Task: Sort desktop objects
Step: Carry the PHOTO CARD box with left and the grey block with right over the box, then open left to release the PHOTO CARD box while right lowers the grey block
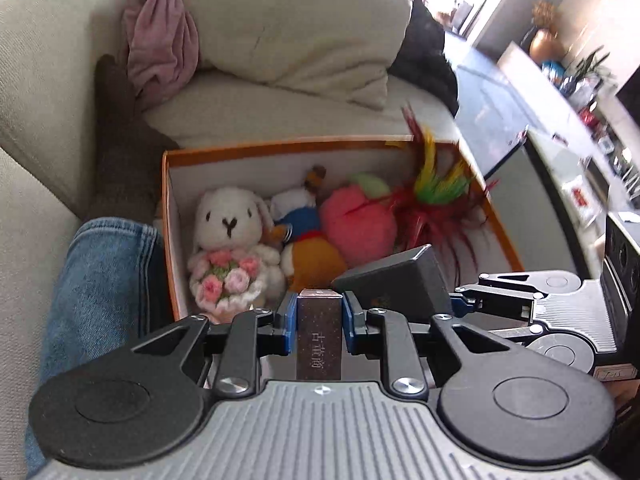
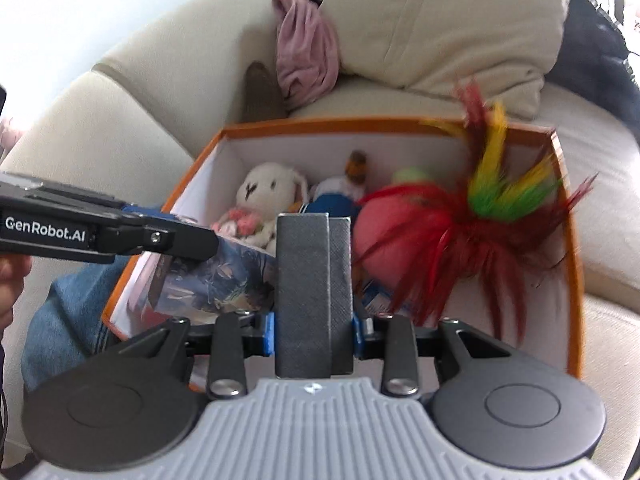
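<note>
My left gripper [image 1: 319, 312] is shut on a small brown box with Chinese lettering [image 1: 319, 336], held over the near edge of an orange storage box [image 1: 280, 147]. My right gripper [image 2: 313, 330] is shut on a dark grey textured box [image 2: 312, 280], which also shows in the left wrist view [image 1: 396, 280] beside the brown box. The orange box [image 2: 560, 184] holds a white bunny plush [image 1: 232, 240], a duck plush [image 1: 304, 240], a pink peach plush [image 1: 356, 224] and a feather toy [image 1: 436, 196]. The left gripper shows in the right wrist view [image 2: 120, 236] over a blue patterned box [image 2: 216, 280].
The orange box sits on a cream sofa [image 1: 248, 108] with a cushion [image 1: 296, 28] and a pink cloth [image 1: 160, 36] behind it. A leg in blue jeans [image 1: 96, 280] lies left of the box. A table with clutter [image 1: 580, 168] stands to the right.
</note>
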The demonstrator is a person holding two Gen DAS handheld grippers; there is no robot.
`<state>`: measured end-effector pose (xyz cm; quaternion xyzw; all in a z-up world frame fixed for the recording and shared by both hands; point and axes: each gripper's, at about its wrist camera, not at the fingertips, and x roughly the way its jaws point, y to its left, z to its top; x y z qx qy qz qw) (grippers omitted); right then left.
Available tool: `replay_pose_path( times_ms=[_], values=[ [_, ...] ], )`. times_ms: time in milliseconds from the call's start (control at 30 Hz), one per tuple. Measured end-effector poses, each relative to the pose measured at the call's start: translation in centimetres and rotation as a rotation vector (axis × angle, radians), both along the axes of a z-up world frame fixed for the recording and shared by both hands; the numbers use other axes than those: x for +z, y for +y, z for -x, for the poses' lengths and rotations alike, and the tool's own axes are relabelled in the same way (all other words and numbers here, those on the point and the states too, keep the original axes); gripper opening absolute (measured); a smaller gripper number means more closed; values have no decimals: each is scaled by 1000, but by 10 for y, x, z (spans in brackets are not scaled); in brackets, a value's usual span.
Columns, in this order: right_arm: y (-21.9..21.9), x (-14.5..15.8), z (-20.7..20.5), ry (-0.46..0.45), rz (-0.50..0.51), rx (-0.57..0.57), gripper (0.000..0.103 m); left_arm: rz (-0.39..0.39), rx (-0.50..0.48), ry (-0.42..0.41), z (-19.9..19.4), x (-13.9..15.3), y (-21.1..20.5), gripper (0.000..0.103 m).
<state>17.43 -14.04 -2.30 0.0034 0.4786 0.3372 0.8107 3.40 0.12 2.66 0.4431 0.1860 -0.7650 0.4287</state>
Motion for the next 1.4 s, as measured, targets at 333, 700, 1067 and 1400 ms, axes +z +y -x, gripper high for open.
replay_pose_path(
  times_ms=[333, 700, 1067, 1400],
  values=[
    [26, -2, 5, 69, 50, 101, 36, -58, 106, -105, -3, -19, -7, 25],
    [44, -21, -6, 194, 133, 117, 36, -64, 156, -133, -3, -27, -8, 26],
    [45, -28, -3, 175, 157, 83, 39, -85, 185, -109, -4, -34, -7, 26],
    [38, -17, 1, 179, 112, 101, 44, -51, 179, -46, -14, -20, 12, 36]
  ],
)
